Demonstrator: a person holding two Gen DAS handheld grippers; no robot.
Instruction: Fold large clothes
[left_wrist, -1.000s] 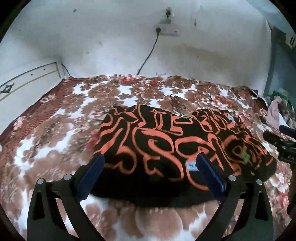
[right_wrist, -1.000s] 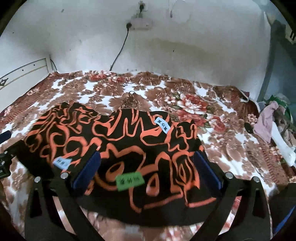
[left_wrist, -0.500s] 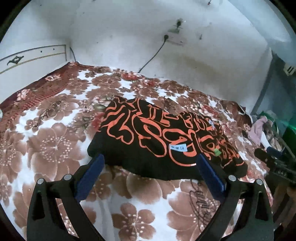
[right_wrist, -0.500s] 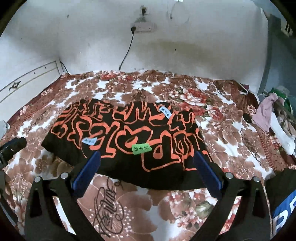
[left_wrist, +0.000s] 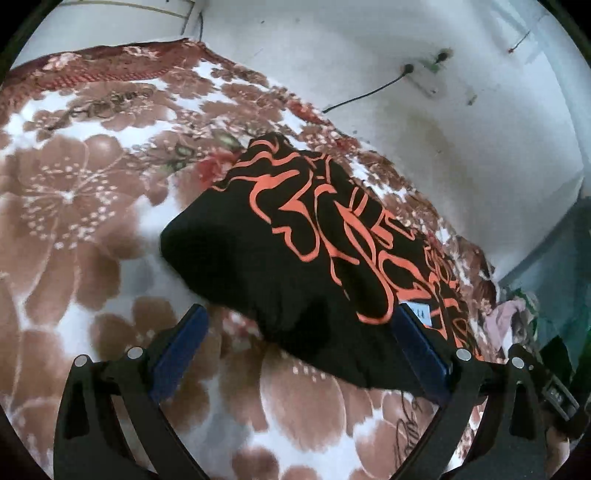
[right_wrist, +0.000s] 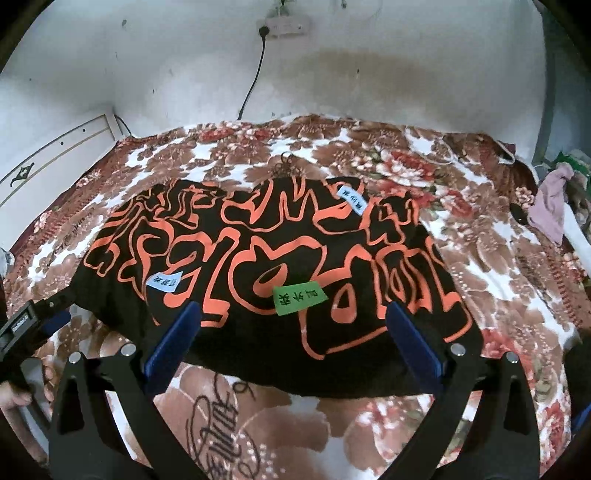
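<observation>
I've pulled both grippers back off the folded black garment (right_wrist: 273, 273); left gripper (left_wrist: 303, 343) and right gripper (right_wrist: 293, 332) spread wide, empty, at its near edge on the bed (right_wrist: 498, 280).

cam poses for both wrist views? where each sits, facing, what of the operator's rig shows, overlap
Left wrist: sits on the left gripper, tilted, facing the left end of the folded black garment with orange print on the floral brown-and-white blanket; own open jaws show.
Right wrist: sits on the right gripper, level, facing the garment's long near edge and its green label; own open jaws show, with the left gripper at frame left.
Shared: garment, blanket, white wall with power socket.
</observation>
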